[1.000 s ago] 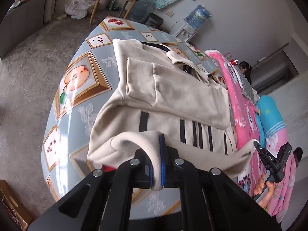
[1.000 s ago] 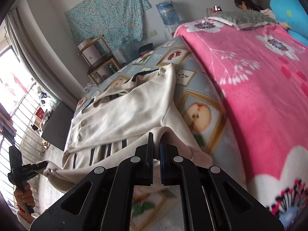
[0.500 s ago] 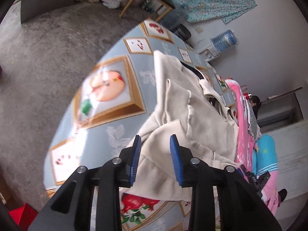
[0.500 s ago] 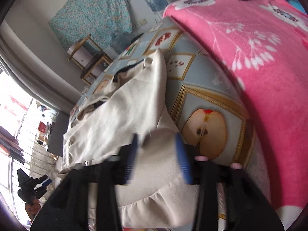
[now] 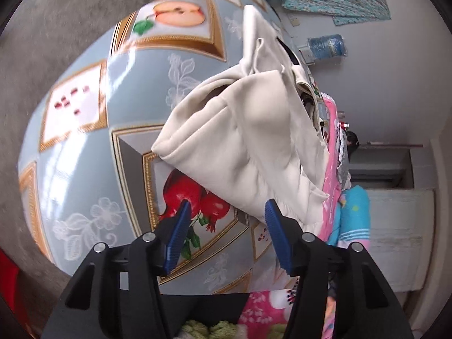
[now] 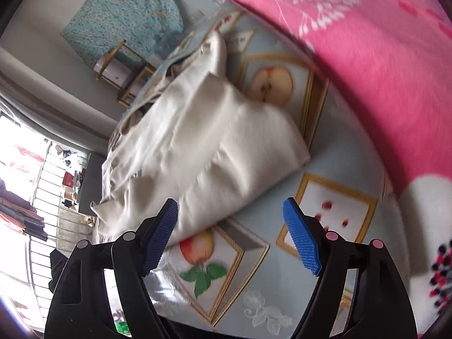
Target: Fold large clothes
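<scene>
Both my grippers, left point(image 5: 226, 216) and right point(image 6: 230, 212), jaws wide, empty; garment point(image 5: 248, 147) folded once on surface point(image 5: 84, 141), tidying left.

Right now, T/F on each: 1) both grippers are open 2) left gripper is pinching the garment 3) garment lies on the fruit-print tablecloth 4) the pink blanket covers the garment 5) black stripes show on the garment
1) True. The left gripper and the right gripper both have their fingers spread wide.
2) False. Nothing sits between its fingers; the cream garment lies beyond them.
3) True. It rests folded on the tablecloth.
4) False. The pink blanket lies beside the garment, apart from it.
5) False. Only plain cream fabric shows in either view.
</scene>
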`<state>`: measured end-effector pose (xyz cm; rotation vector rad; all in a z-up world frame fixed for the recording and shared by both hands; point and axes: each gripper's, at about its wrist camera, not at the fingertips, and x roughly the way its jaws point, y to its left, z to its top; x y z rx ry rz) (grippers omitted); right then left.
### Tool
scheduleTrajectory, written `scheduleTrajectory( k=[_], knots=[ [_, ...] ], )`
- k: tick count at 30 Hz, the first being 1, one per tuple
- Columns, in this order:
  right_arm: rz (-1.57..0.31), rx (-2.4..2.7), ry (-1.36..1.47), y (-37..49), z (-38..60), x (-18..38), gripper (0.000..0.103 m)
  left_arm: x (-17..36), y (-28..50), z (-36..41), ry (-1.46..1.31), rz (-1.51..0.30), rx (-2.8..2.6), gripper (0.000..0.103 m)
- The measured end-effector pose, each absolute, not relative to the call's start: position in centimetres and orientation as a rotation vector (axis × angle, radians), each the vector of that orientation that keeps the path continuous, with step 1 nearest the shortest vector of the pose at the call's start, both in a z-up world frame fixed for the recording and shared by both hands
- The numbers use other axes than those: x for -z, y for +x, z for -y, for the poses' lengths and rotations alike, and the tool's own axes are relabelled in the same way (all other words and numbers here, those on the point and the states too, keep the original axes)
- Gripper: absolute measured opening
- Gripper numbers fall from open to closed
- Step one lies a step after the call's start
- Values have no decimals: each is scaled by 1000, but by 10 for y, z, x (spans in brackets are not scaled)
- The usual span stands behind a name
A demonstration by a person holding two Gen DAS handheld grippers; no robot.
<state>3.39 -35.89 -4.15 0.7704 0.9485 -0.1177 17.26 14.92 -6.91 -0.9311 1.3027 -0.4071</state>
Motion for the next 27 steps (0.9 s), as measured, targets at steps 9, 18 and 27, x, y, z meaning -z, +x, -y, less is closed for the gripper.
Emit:
scheduleTrajectory(
  k=[9, 18, 27],
  knots=[
    [-906, 174, 776, 51, 365, 54, 74, 89, 185, -167, -1227, -1255, 192, 54],
    [-836, 283, 689, 63, 354, 55, 64, 64, 183, -139, -1007, -1151, -60, 32],
    [-790, 315, 426, 59, 339, 35, 5, 34, 161, -74, -279, -939, -95, 5]
  ],
)
